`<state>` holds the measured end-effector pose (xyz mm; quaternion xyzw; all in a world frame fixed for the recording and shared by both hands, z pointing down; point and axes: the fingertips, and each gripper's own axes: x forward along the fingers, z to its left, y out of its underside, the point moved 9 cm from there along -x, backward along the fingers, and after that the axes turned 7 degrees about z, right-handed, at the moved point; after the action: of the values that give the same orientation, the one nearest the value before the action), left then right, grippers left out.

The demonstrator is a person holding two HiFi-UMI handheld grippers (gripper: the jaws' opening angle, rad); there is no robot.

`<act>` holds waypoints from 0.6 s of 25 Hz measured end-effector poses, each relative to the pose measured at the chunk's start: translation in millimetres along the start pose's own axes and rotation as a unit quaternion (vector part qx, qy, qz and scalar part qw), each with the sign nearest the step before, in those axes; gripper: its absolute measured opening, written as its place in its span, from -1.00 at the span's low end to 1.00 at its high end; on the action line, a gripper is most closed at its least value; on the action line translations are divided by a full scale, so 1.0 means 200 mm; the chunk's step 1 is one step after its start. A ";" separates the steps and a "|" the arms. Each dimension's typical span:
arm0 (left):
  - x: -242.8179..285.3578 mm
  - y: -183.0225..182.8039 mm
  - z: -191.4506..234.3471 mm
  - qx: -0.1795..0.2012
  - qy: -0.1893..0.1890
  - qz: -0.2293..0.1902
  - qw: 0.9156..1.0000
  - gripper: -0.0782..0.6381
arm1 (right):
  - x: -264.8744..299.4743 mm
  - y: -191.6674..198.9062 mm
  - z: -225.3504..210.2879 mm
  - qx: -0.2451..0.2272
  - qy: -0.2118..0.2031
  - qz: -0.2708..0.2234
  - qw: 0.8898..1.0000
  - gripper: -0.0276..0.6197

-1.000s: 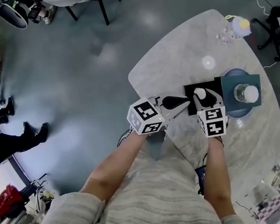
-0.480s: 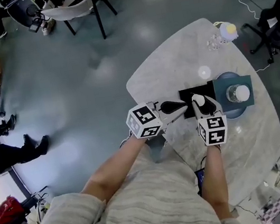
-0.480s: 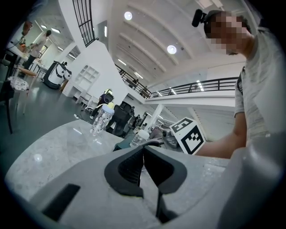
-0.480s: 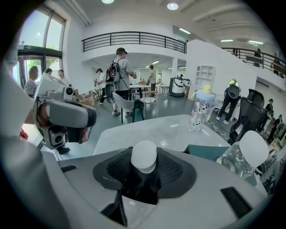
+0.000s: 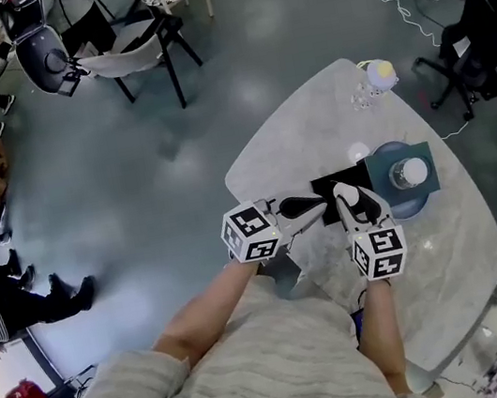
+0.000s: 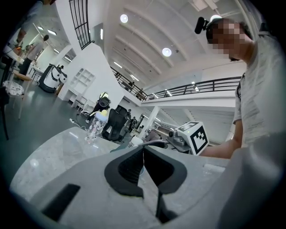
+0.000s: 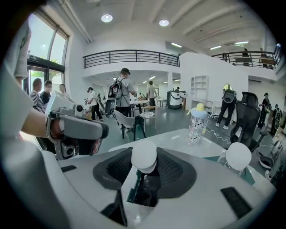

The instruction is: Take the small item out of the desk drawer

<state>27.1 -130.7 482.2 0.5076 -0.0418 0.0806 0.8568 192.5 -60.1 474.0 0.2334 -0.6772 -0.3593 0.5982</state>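
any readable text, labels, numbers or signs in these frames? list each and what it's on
No readable words or numbers anywhere.
Left marker cube: black-and-white square code pattern, no letters.
Right marker cube: same kind of code pattern, no letters.
Baby bottle on the table: printed pattern, too small to read.
White-capped item held in the right tool: no print visible.

spotted bottle (image 5: 380, 77) stands at the table's (image 5: 309, 135) far edge.
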 end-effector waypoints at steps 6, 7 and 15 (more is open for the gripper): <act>-0.02 -0.11 -0.06 0.025 0.017 -0.016 0.999 -0.74 | -0.14 -0.11 0.05 -0.002 -0.001 -0.074 0.997 -0.40; -0.02 -0.13 -0.07 0.029 0.020 -0.019 0.999 -0.74 | -0.16 -0.13 0.06 -0.004 -0.001 -0.084 0.996 -0.40; -0.08 -0.24 -0.16 0.041 0.035 -0.046 0.997 -0.74 | -0.29 -0.20 0.11 -0.014 -0.008 -0.147 0.989 -0.40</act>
<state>19.2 -126.7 421.9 0.5408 0.0156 0.0604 0.8388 176.1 -36.7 405.8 0.3192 -0.6350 -0.4550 0.5365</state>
